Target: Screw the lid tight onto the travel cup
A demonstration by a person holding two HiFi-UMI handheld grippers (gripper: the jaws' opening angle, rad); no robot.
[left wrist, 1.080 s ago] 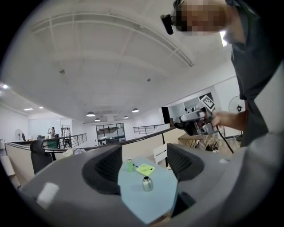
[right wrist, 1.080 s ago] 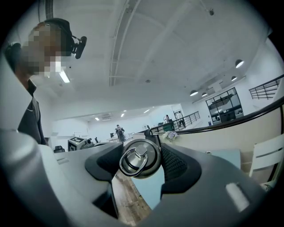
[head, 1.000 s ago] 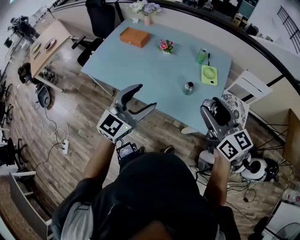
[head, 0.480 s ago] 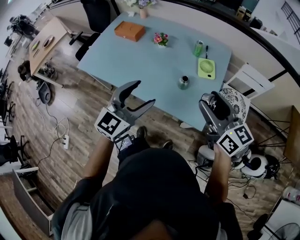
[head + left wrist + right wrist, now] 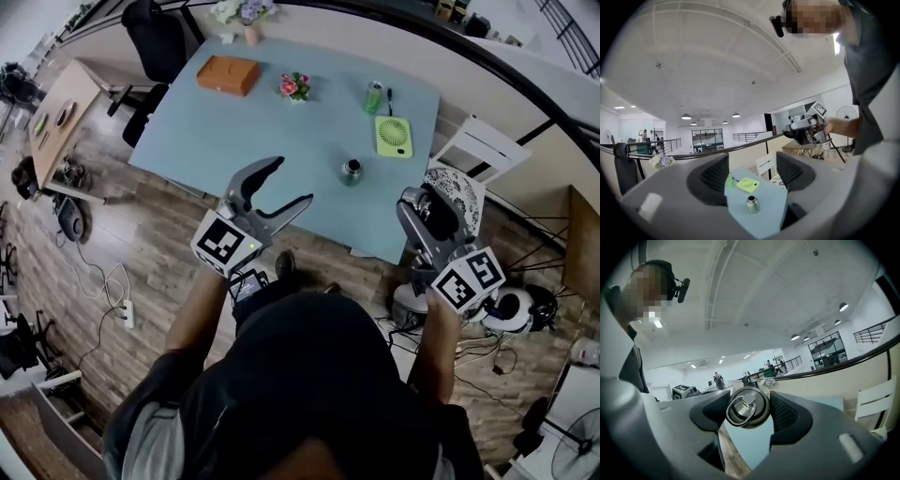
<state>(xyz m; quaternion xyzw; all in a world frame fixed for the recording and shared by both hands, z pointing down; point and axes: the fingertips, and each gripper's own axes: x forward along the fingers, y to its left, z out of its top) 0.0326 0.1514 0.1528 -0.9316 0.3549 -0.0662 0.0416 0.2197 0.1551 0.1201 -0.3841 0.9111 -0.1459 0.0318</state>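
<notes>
A small metal travel cup [image 5: 352,171] stands lidless on the pale blue table [image 5: 272,131], near its front right part; it also shows between the jaws' line of sight in the left gripper view, cup [image 5: 752,204]. My left gripper [image 5: 281,189] is held open in the air above the table's near edge, left of the cup, with nothing in it. My right gripper [image 5: 424,211] is shut on the round metal lid [image 5: 747,407], whose ring handle faces the camera. It hangs off the table's right front corner, apart from the cup.
On the table stand a green fan [image 5: 393,136], a green bottle [image 5: 375,97], a small pot of flowers [image 5: 294,85] and an orange box [image 5: 228,75]. A white chair [image 5: 473,155] is at the right. Wood floor with cables lies below.
The view has shifted so the table and cup sit further left and up in the frame. Both grippers have stayed raised, the left open and the right still holding the lid.
</notes>
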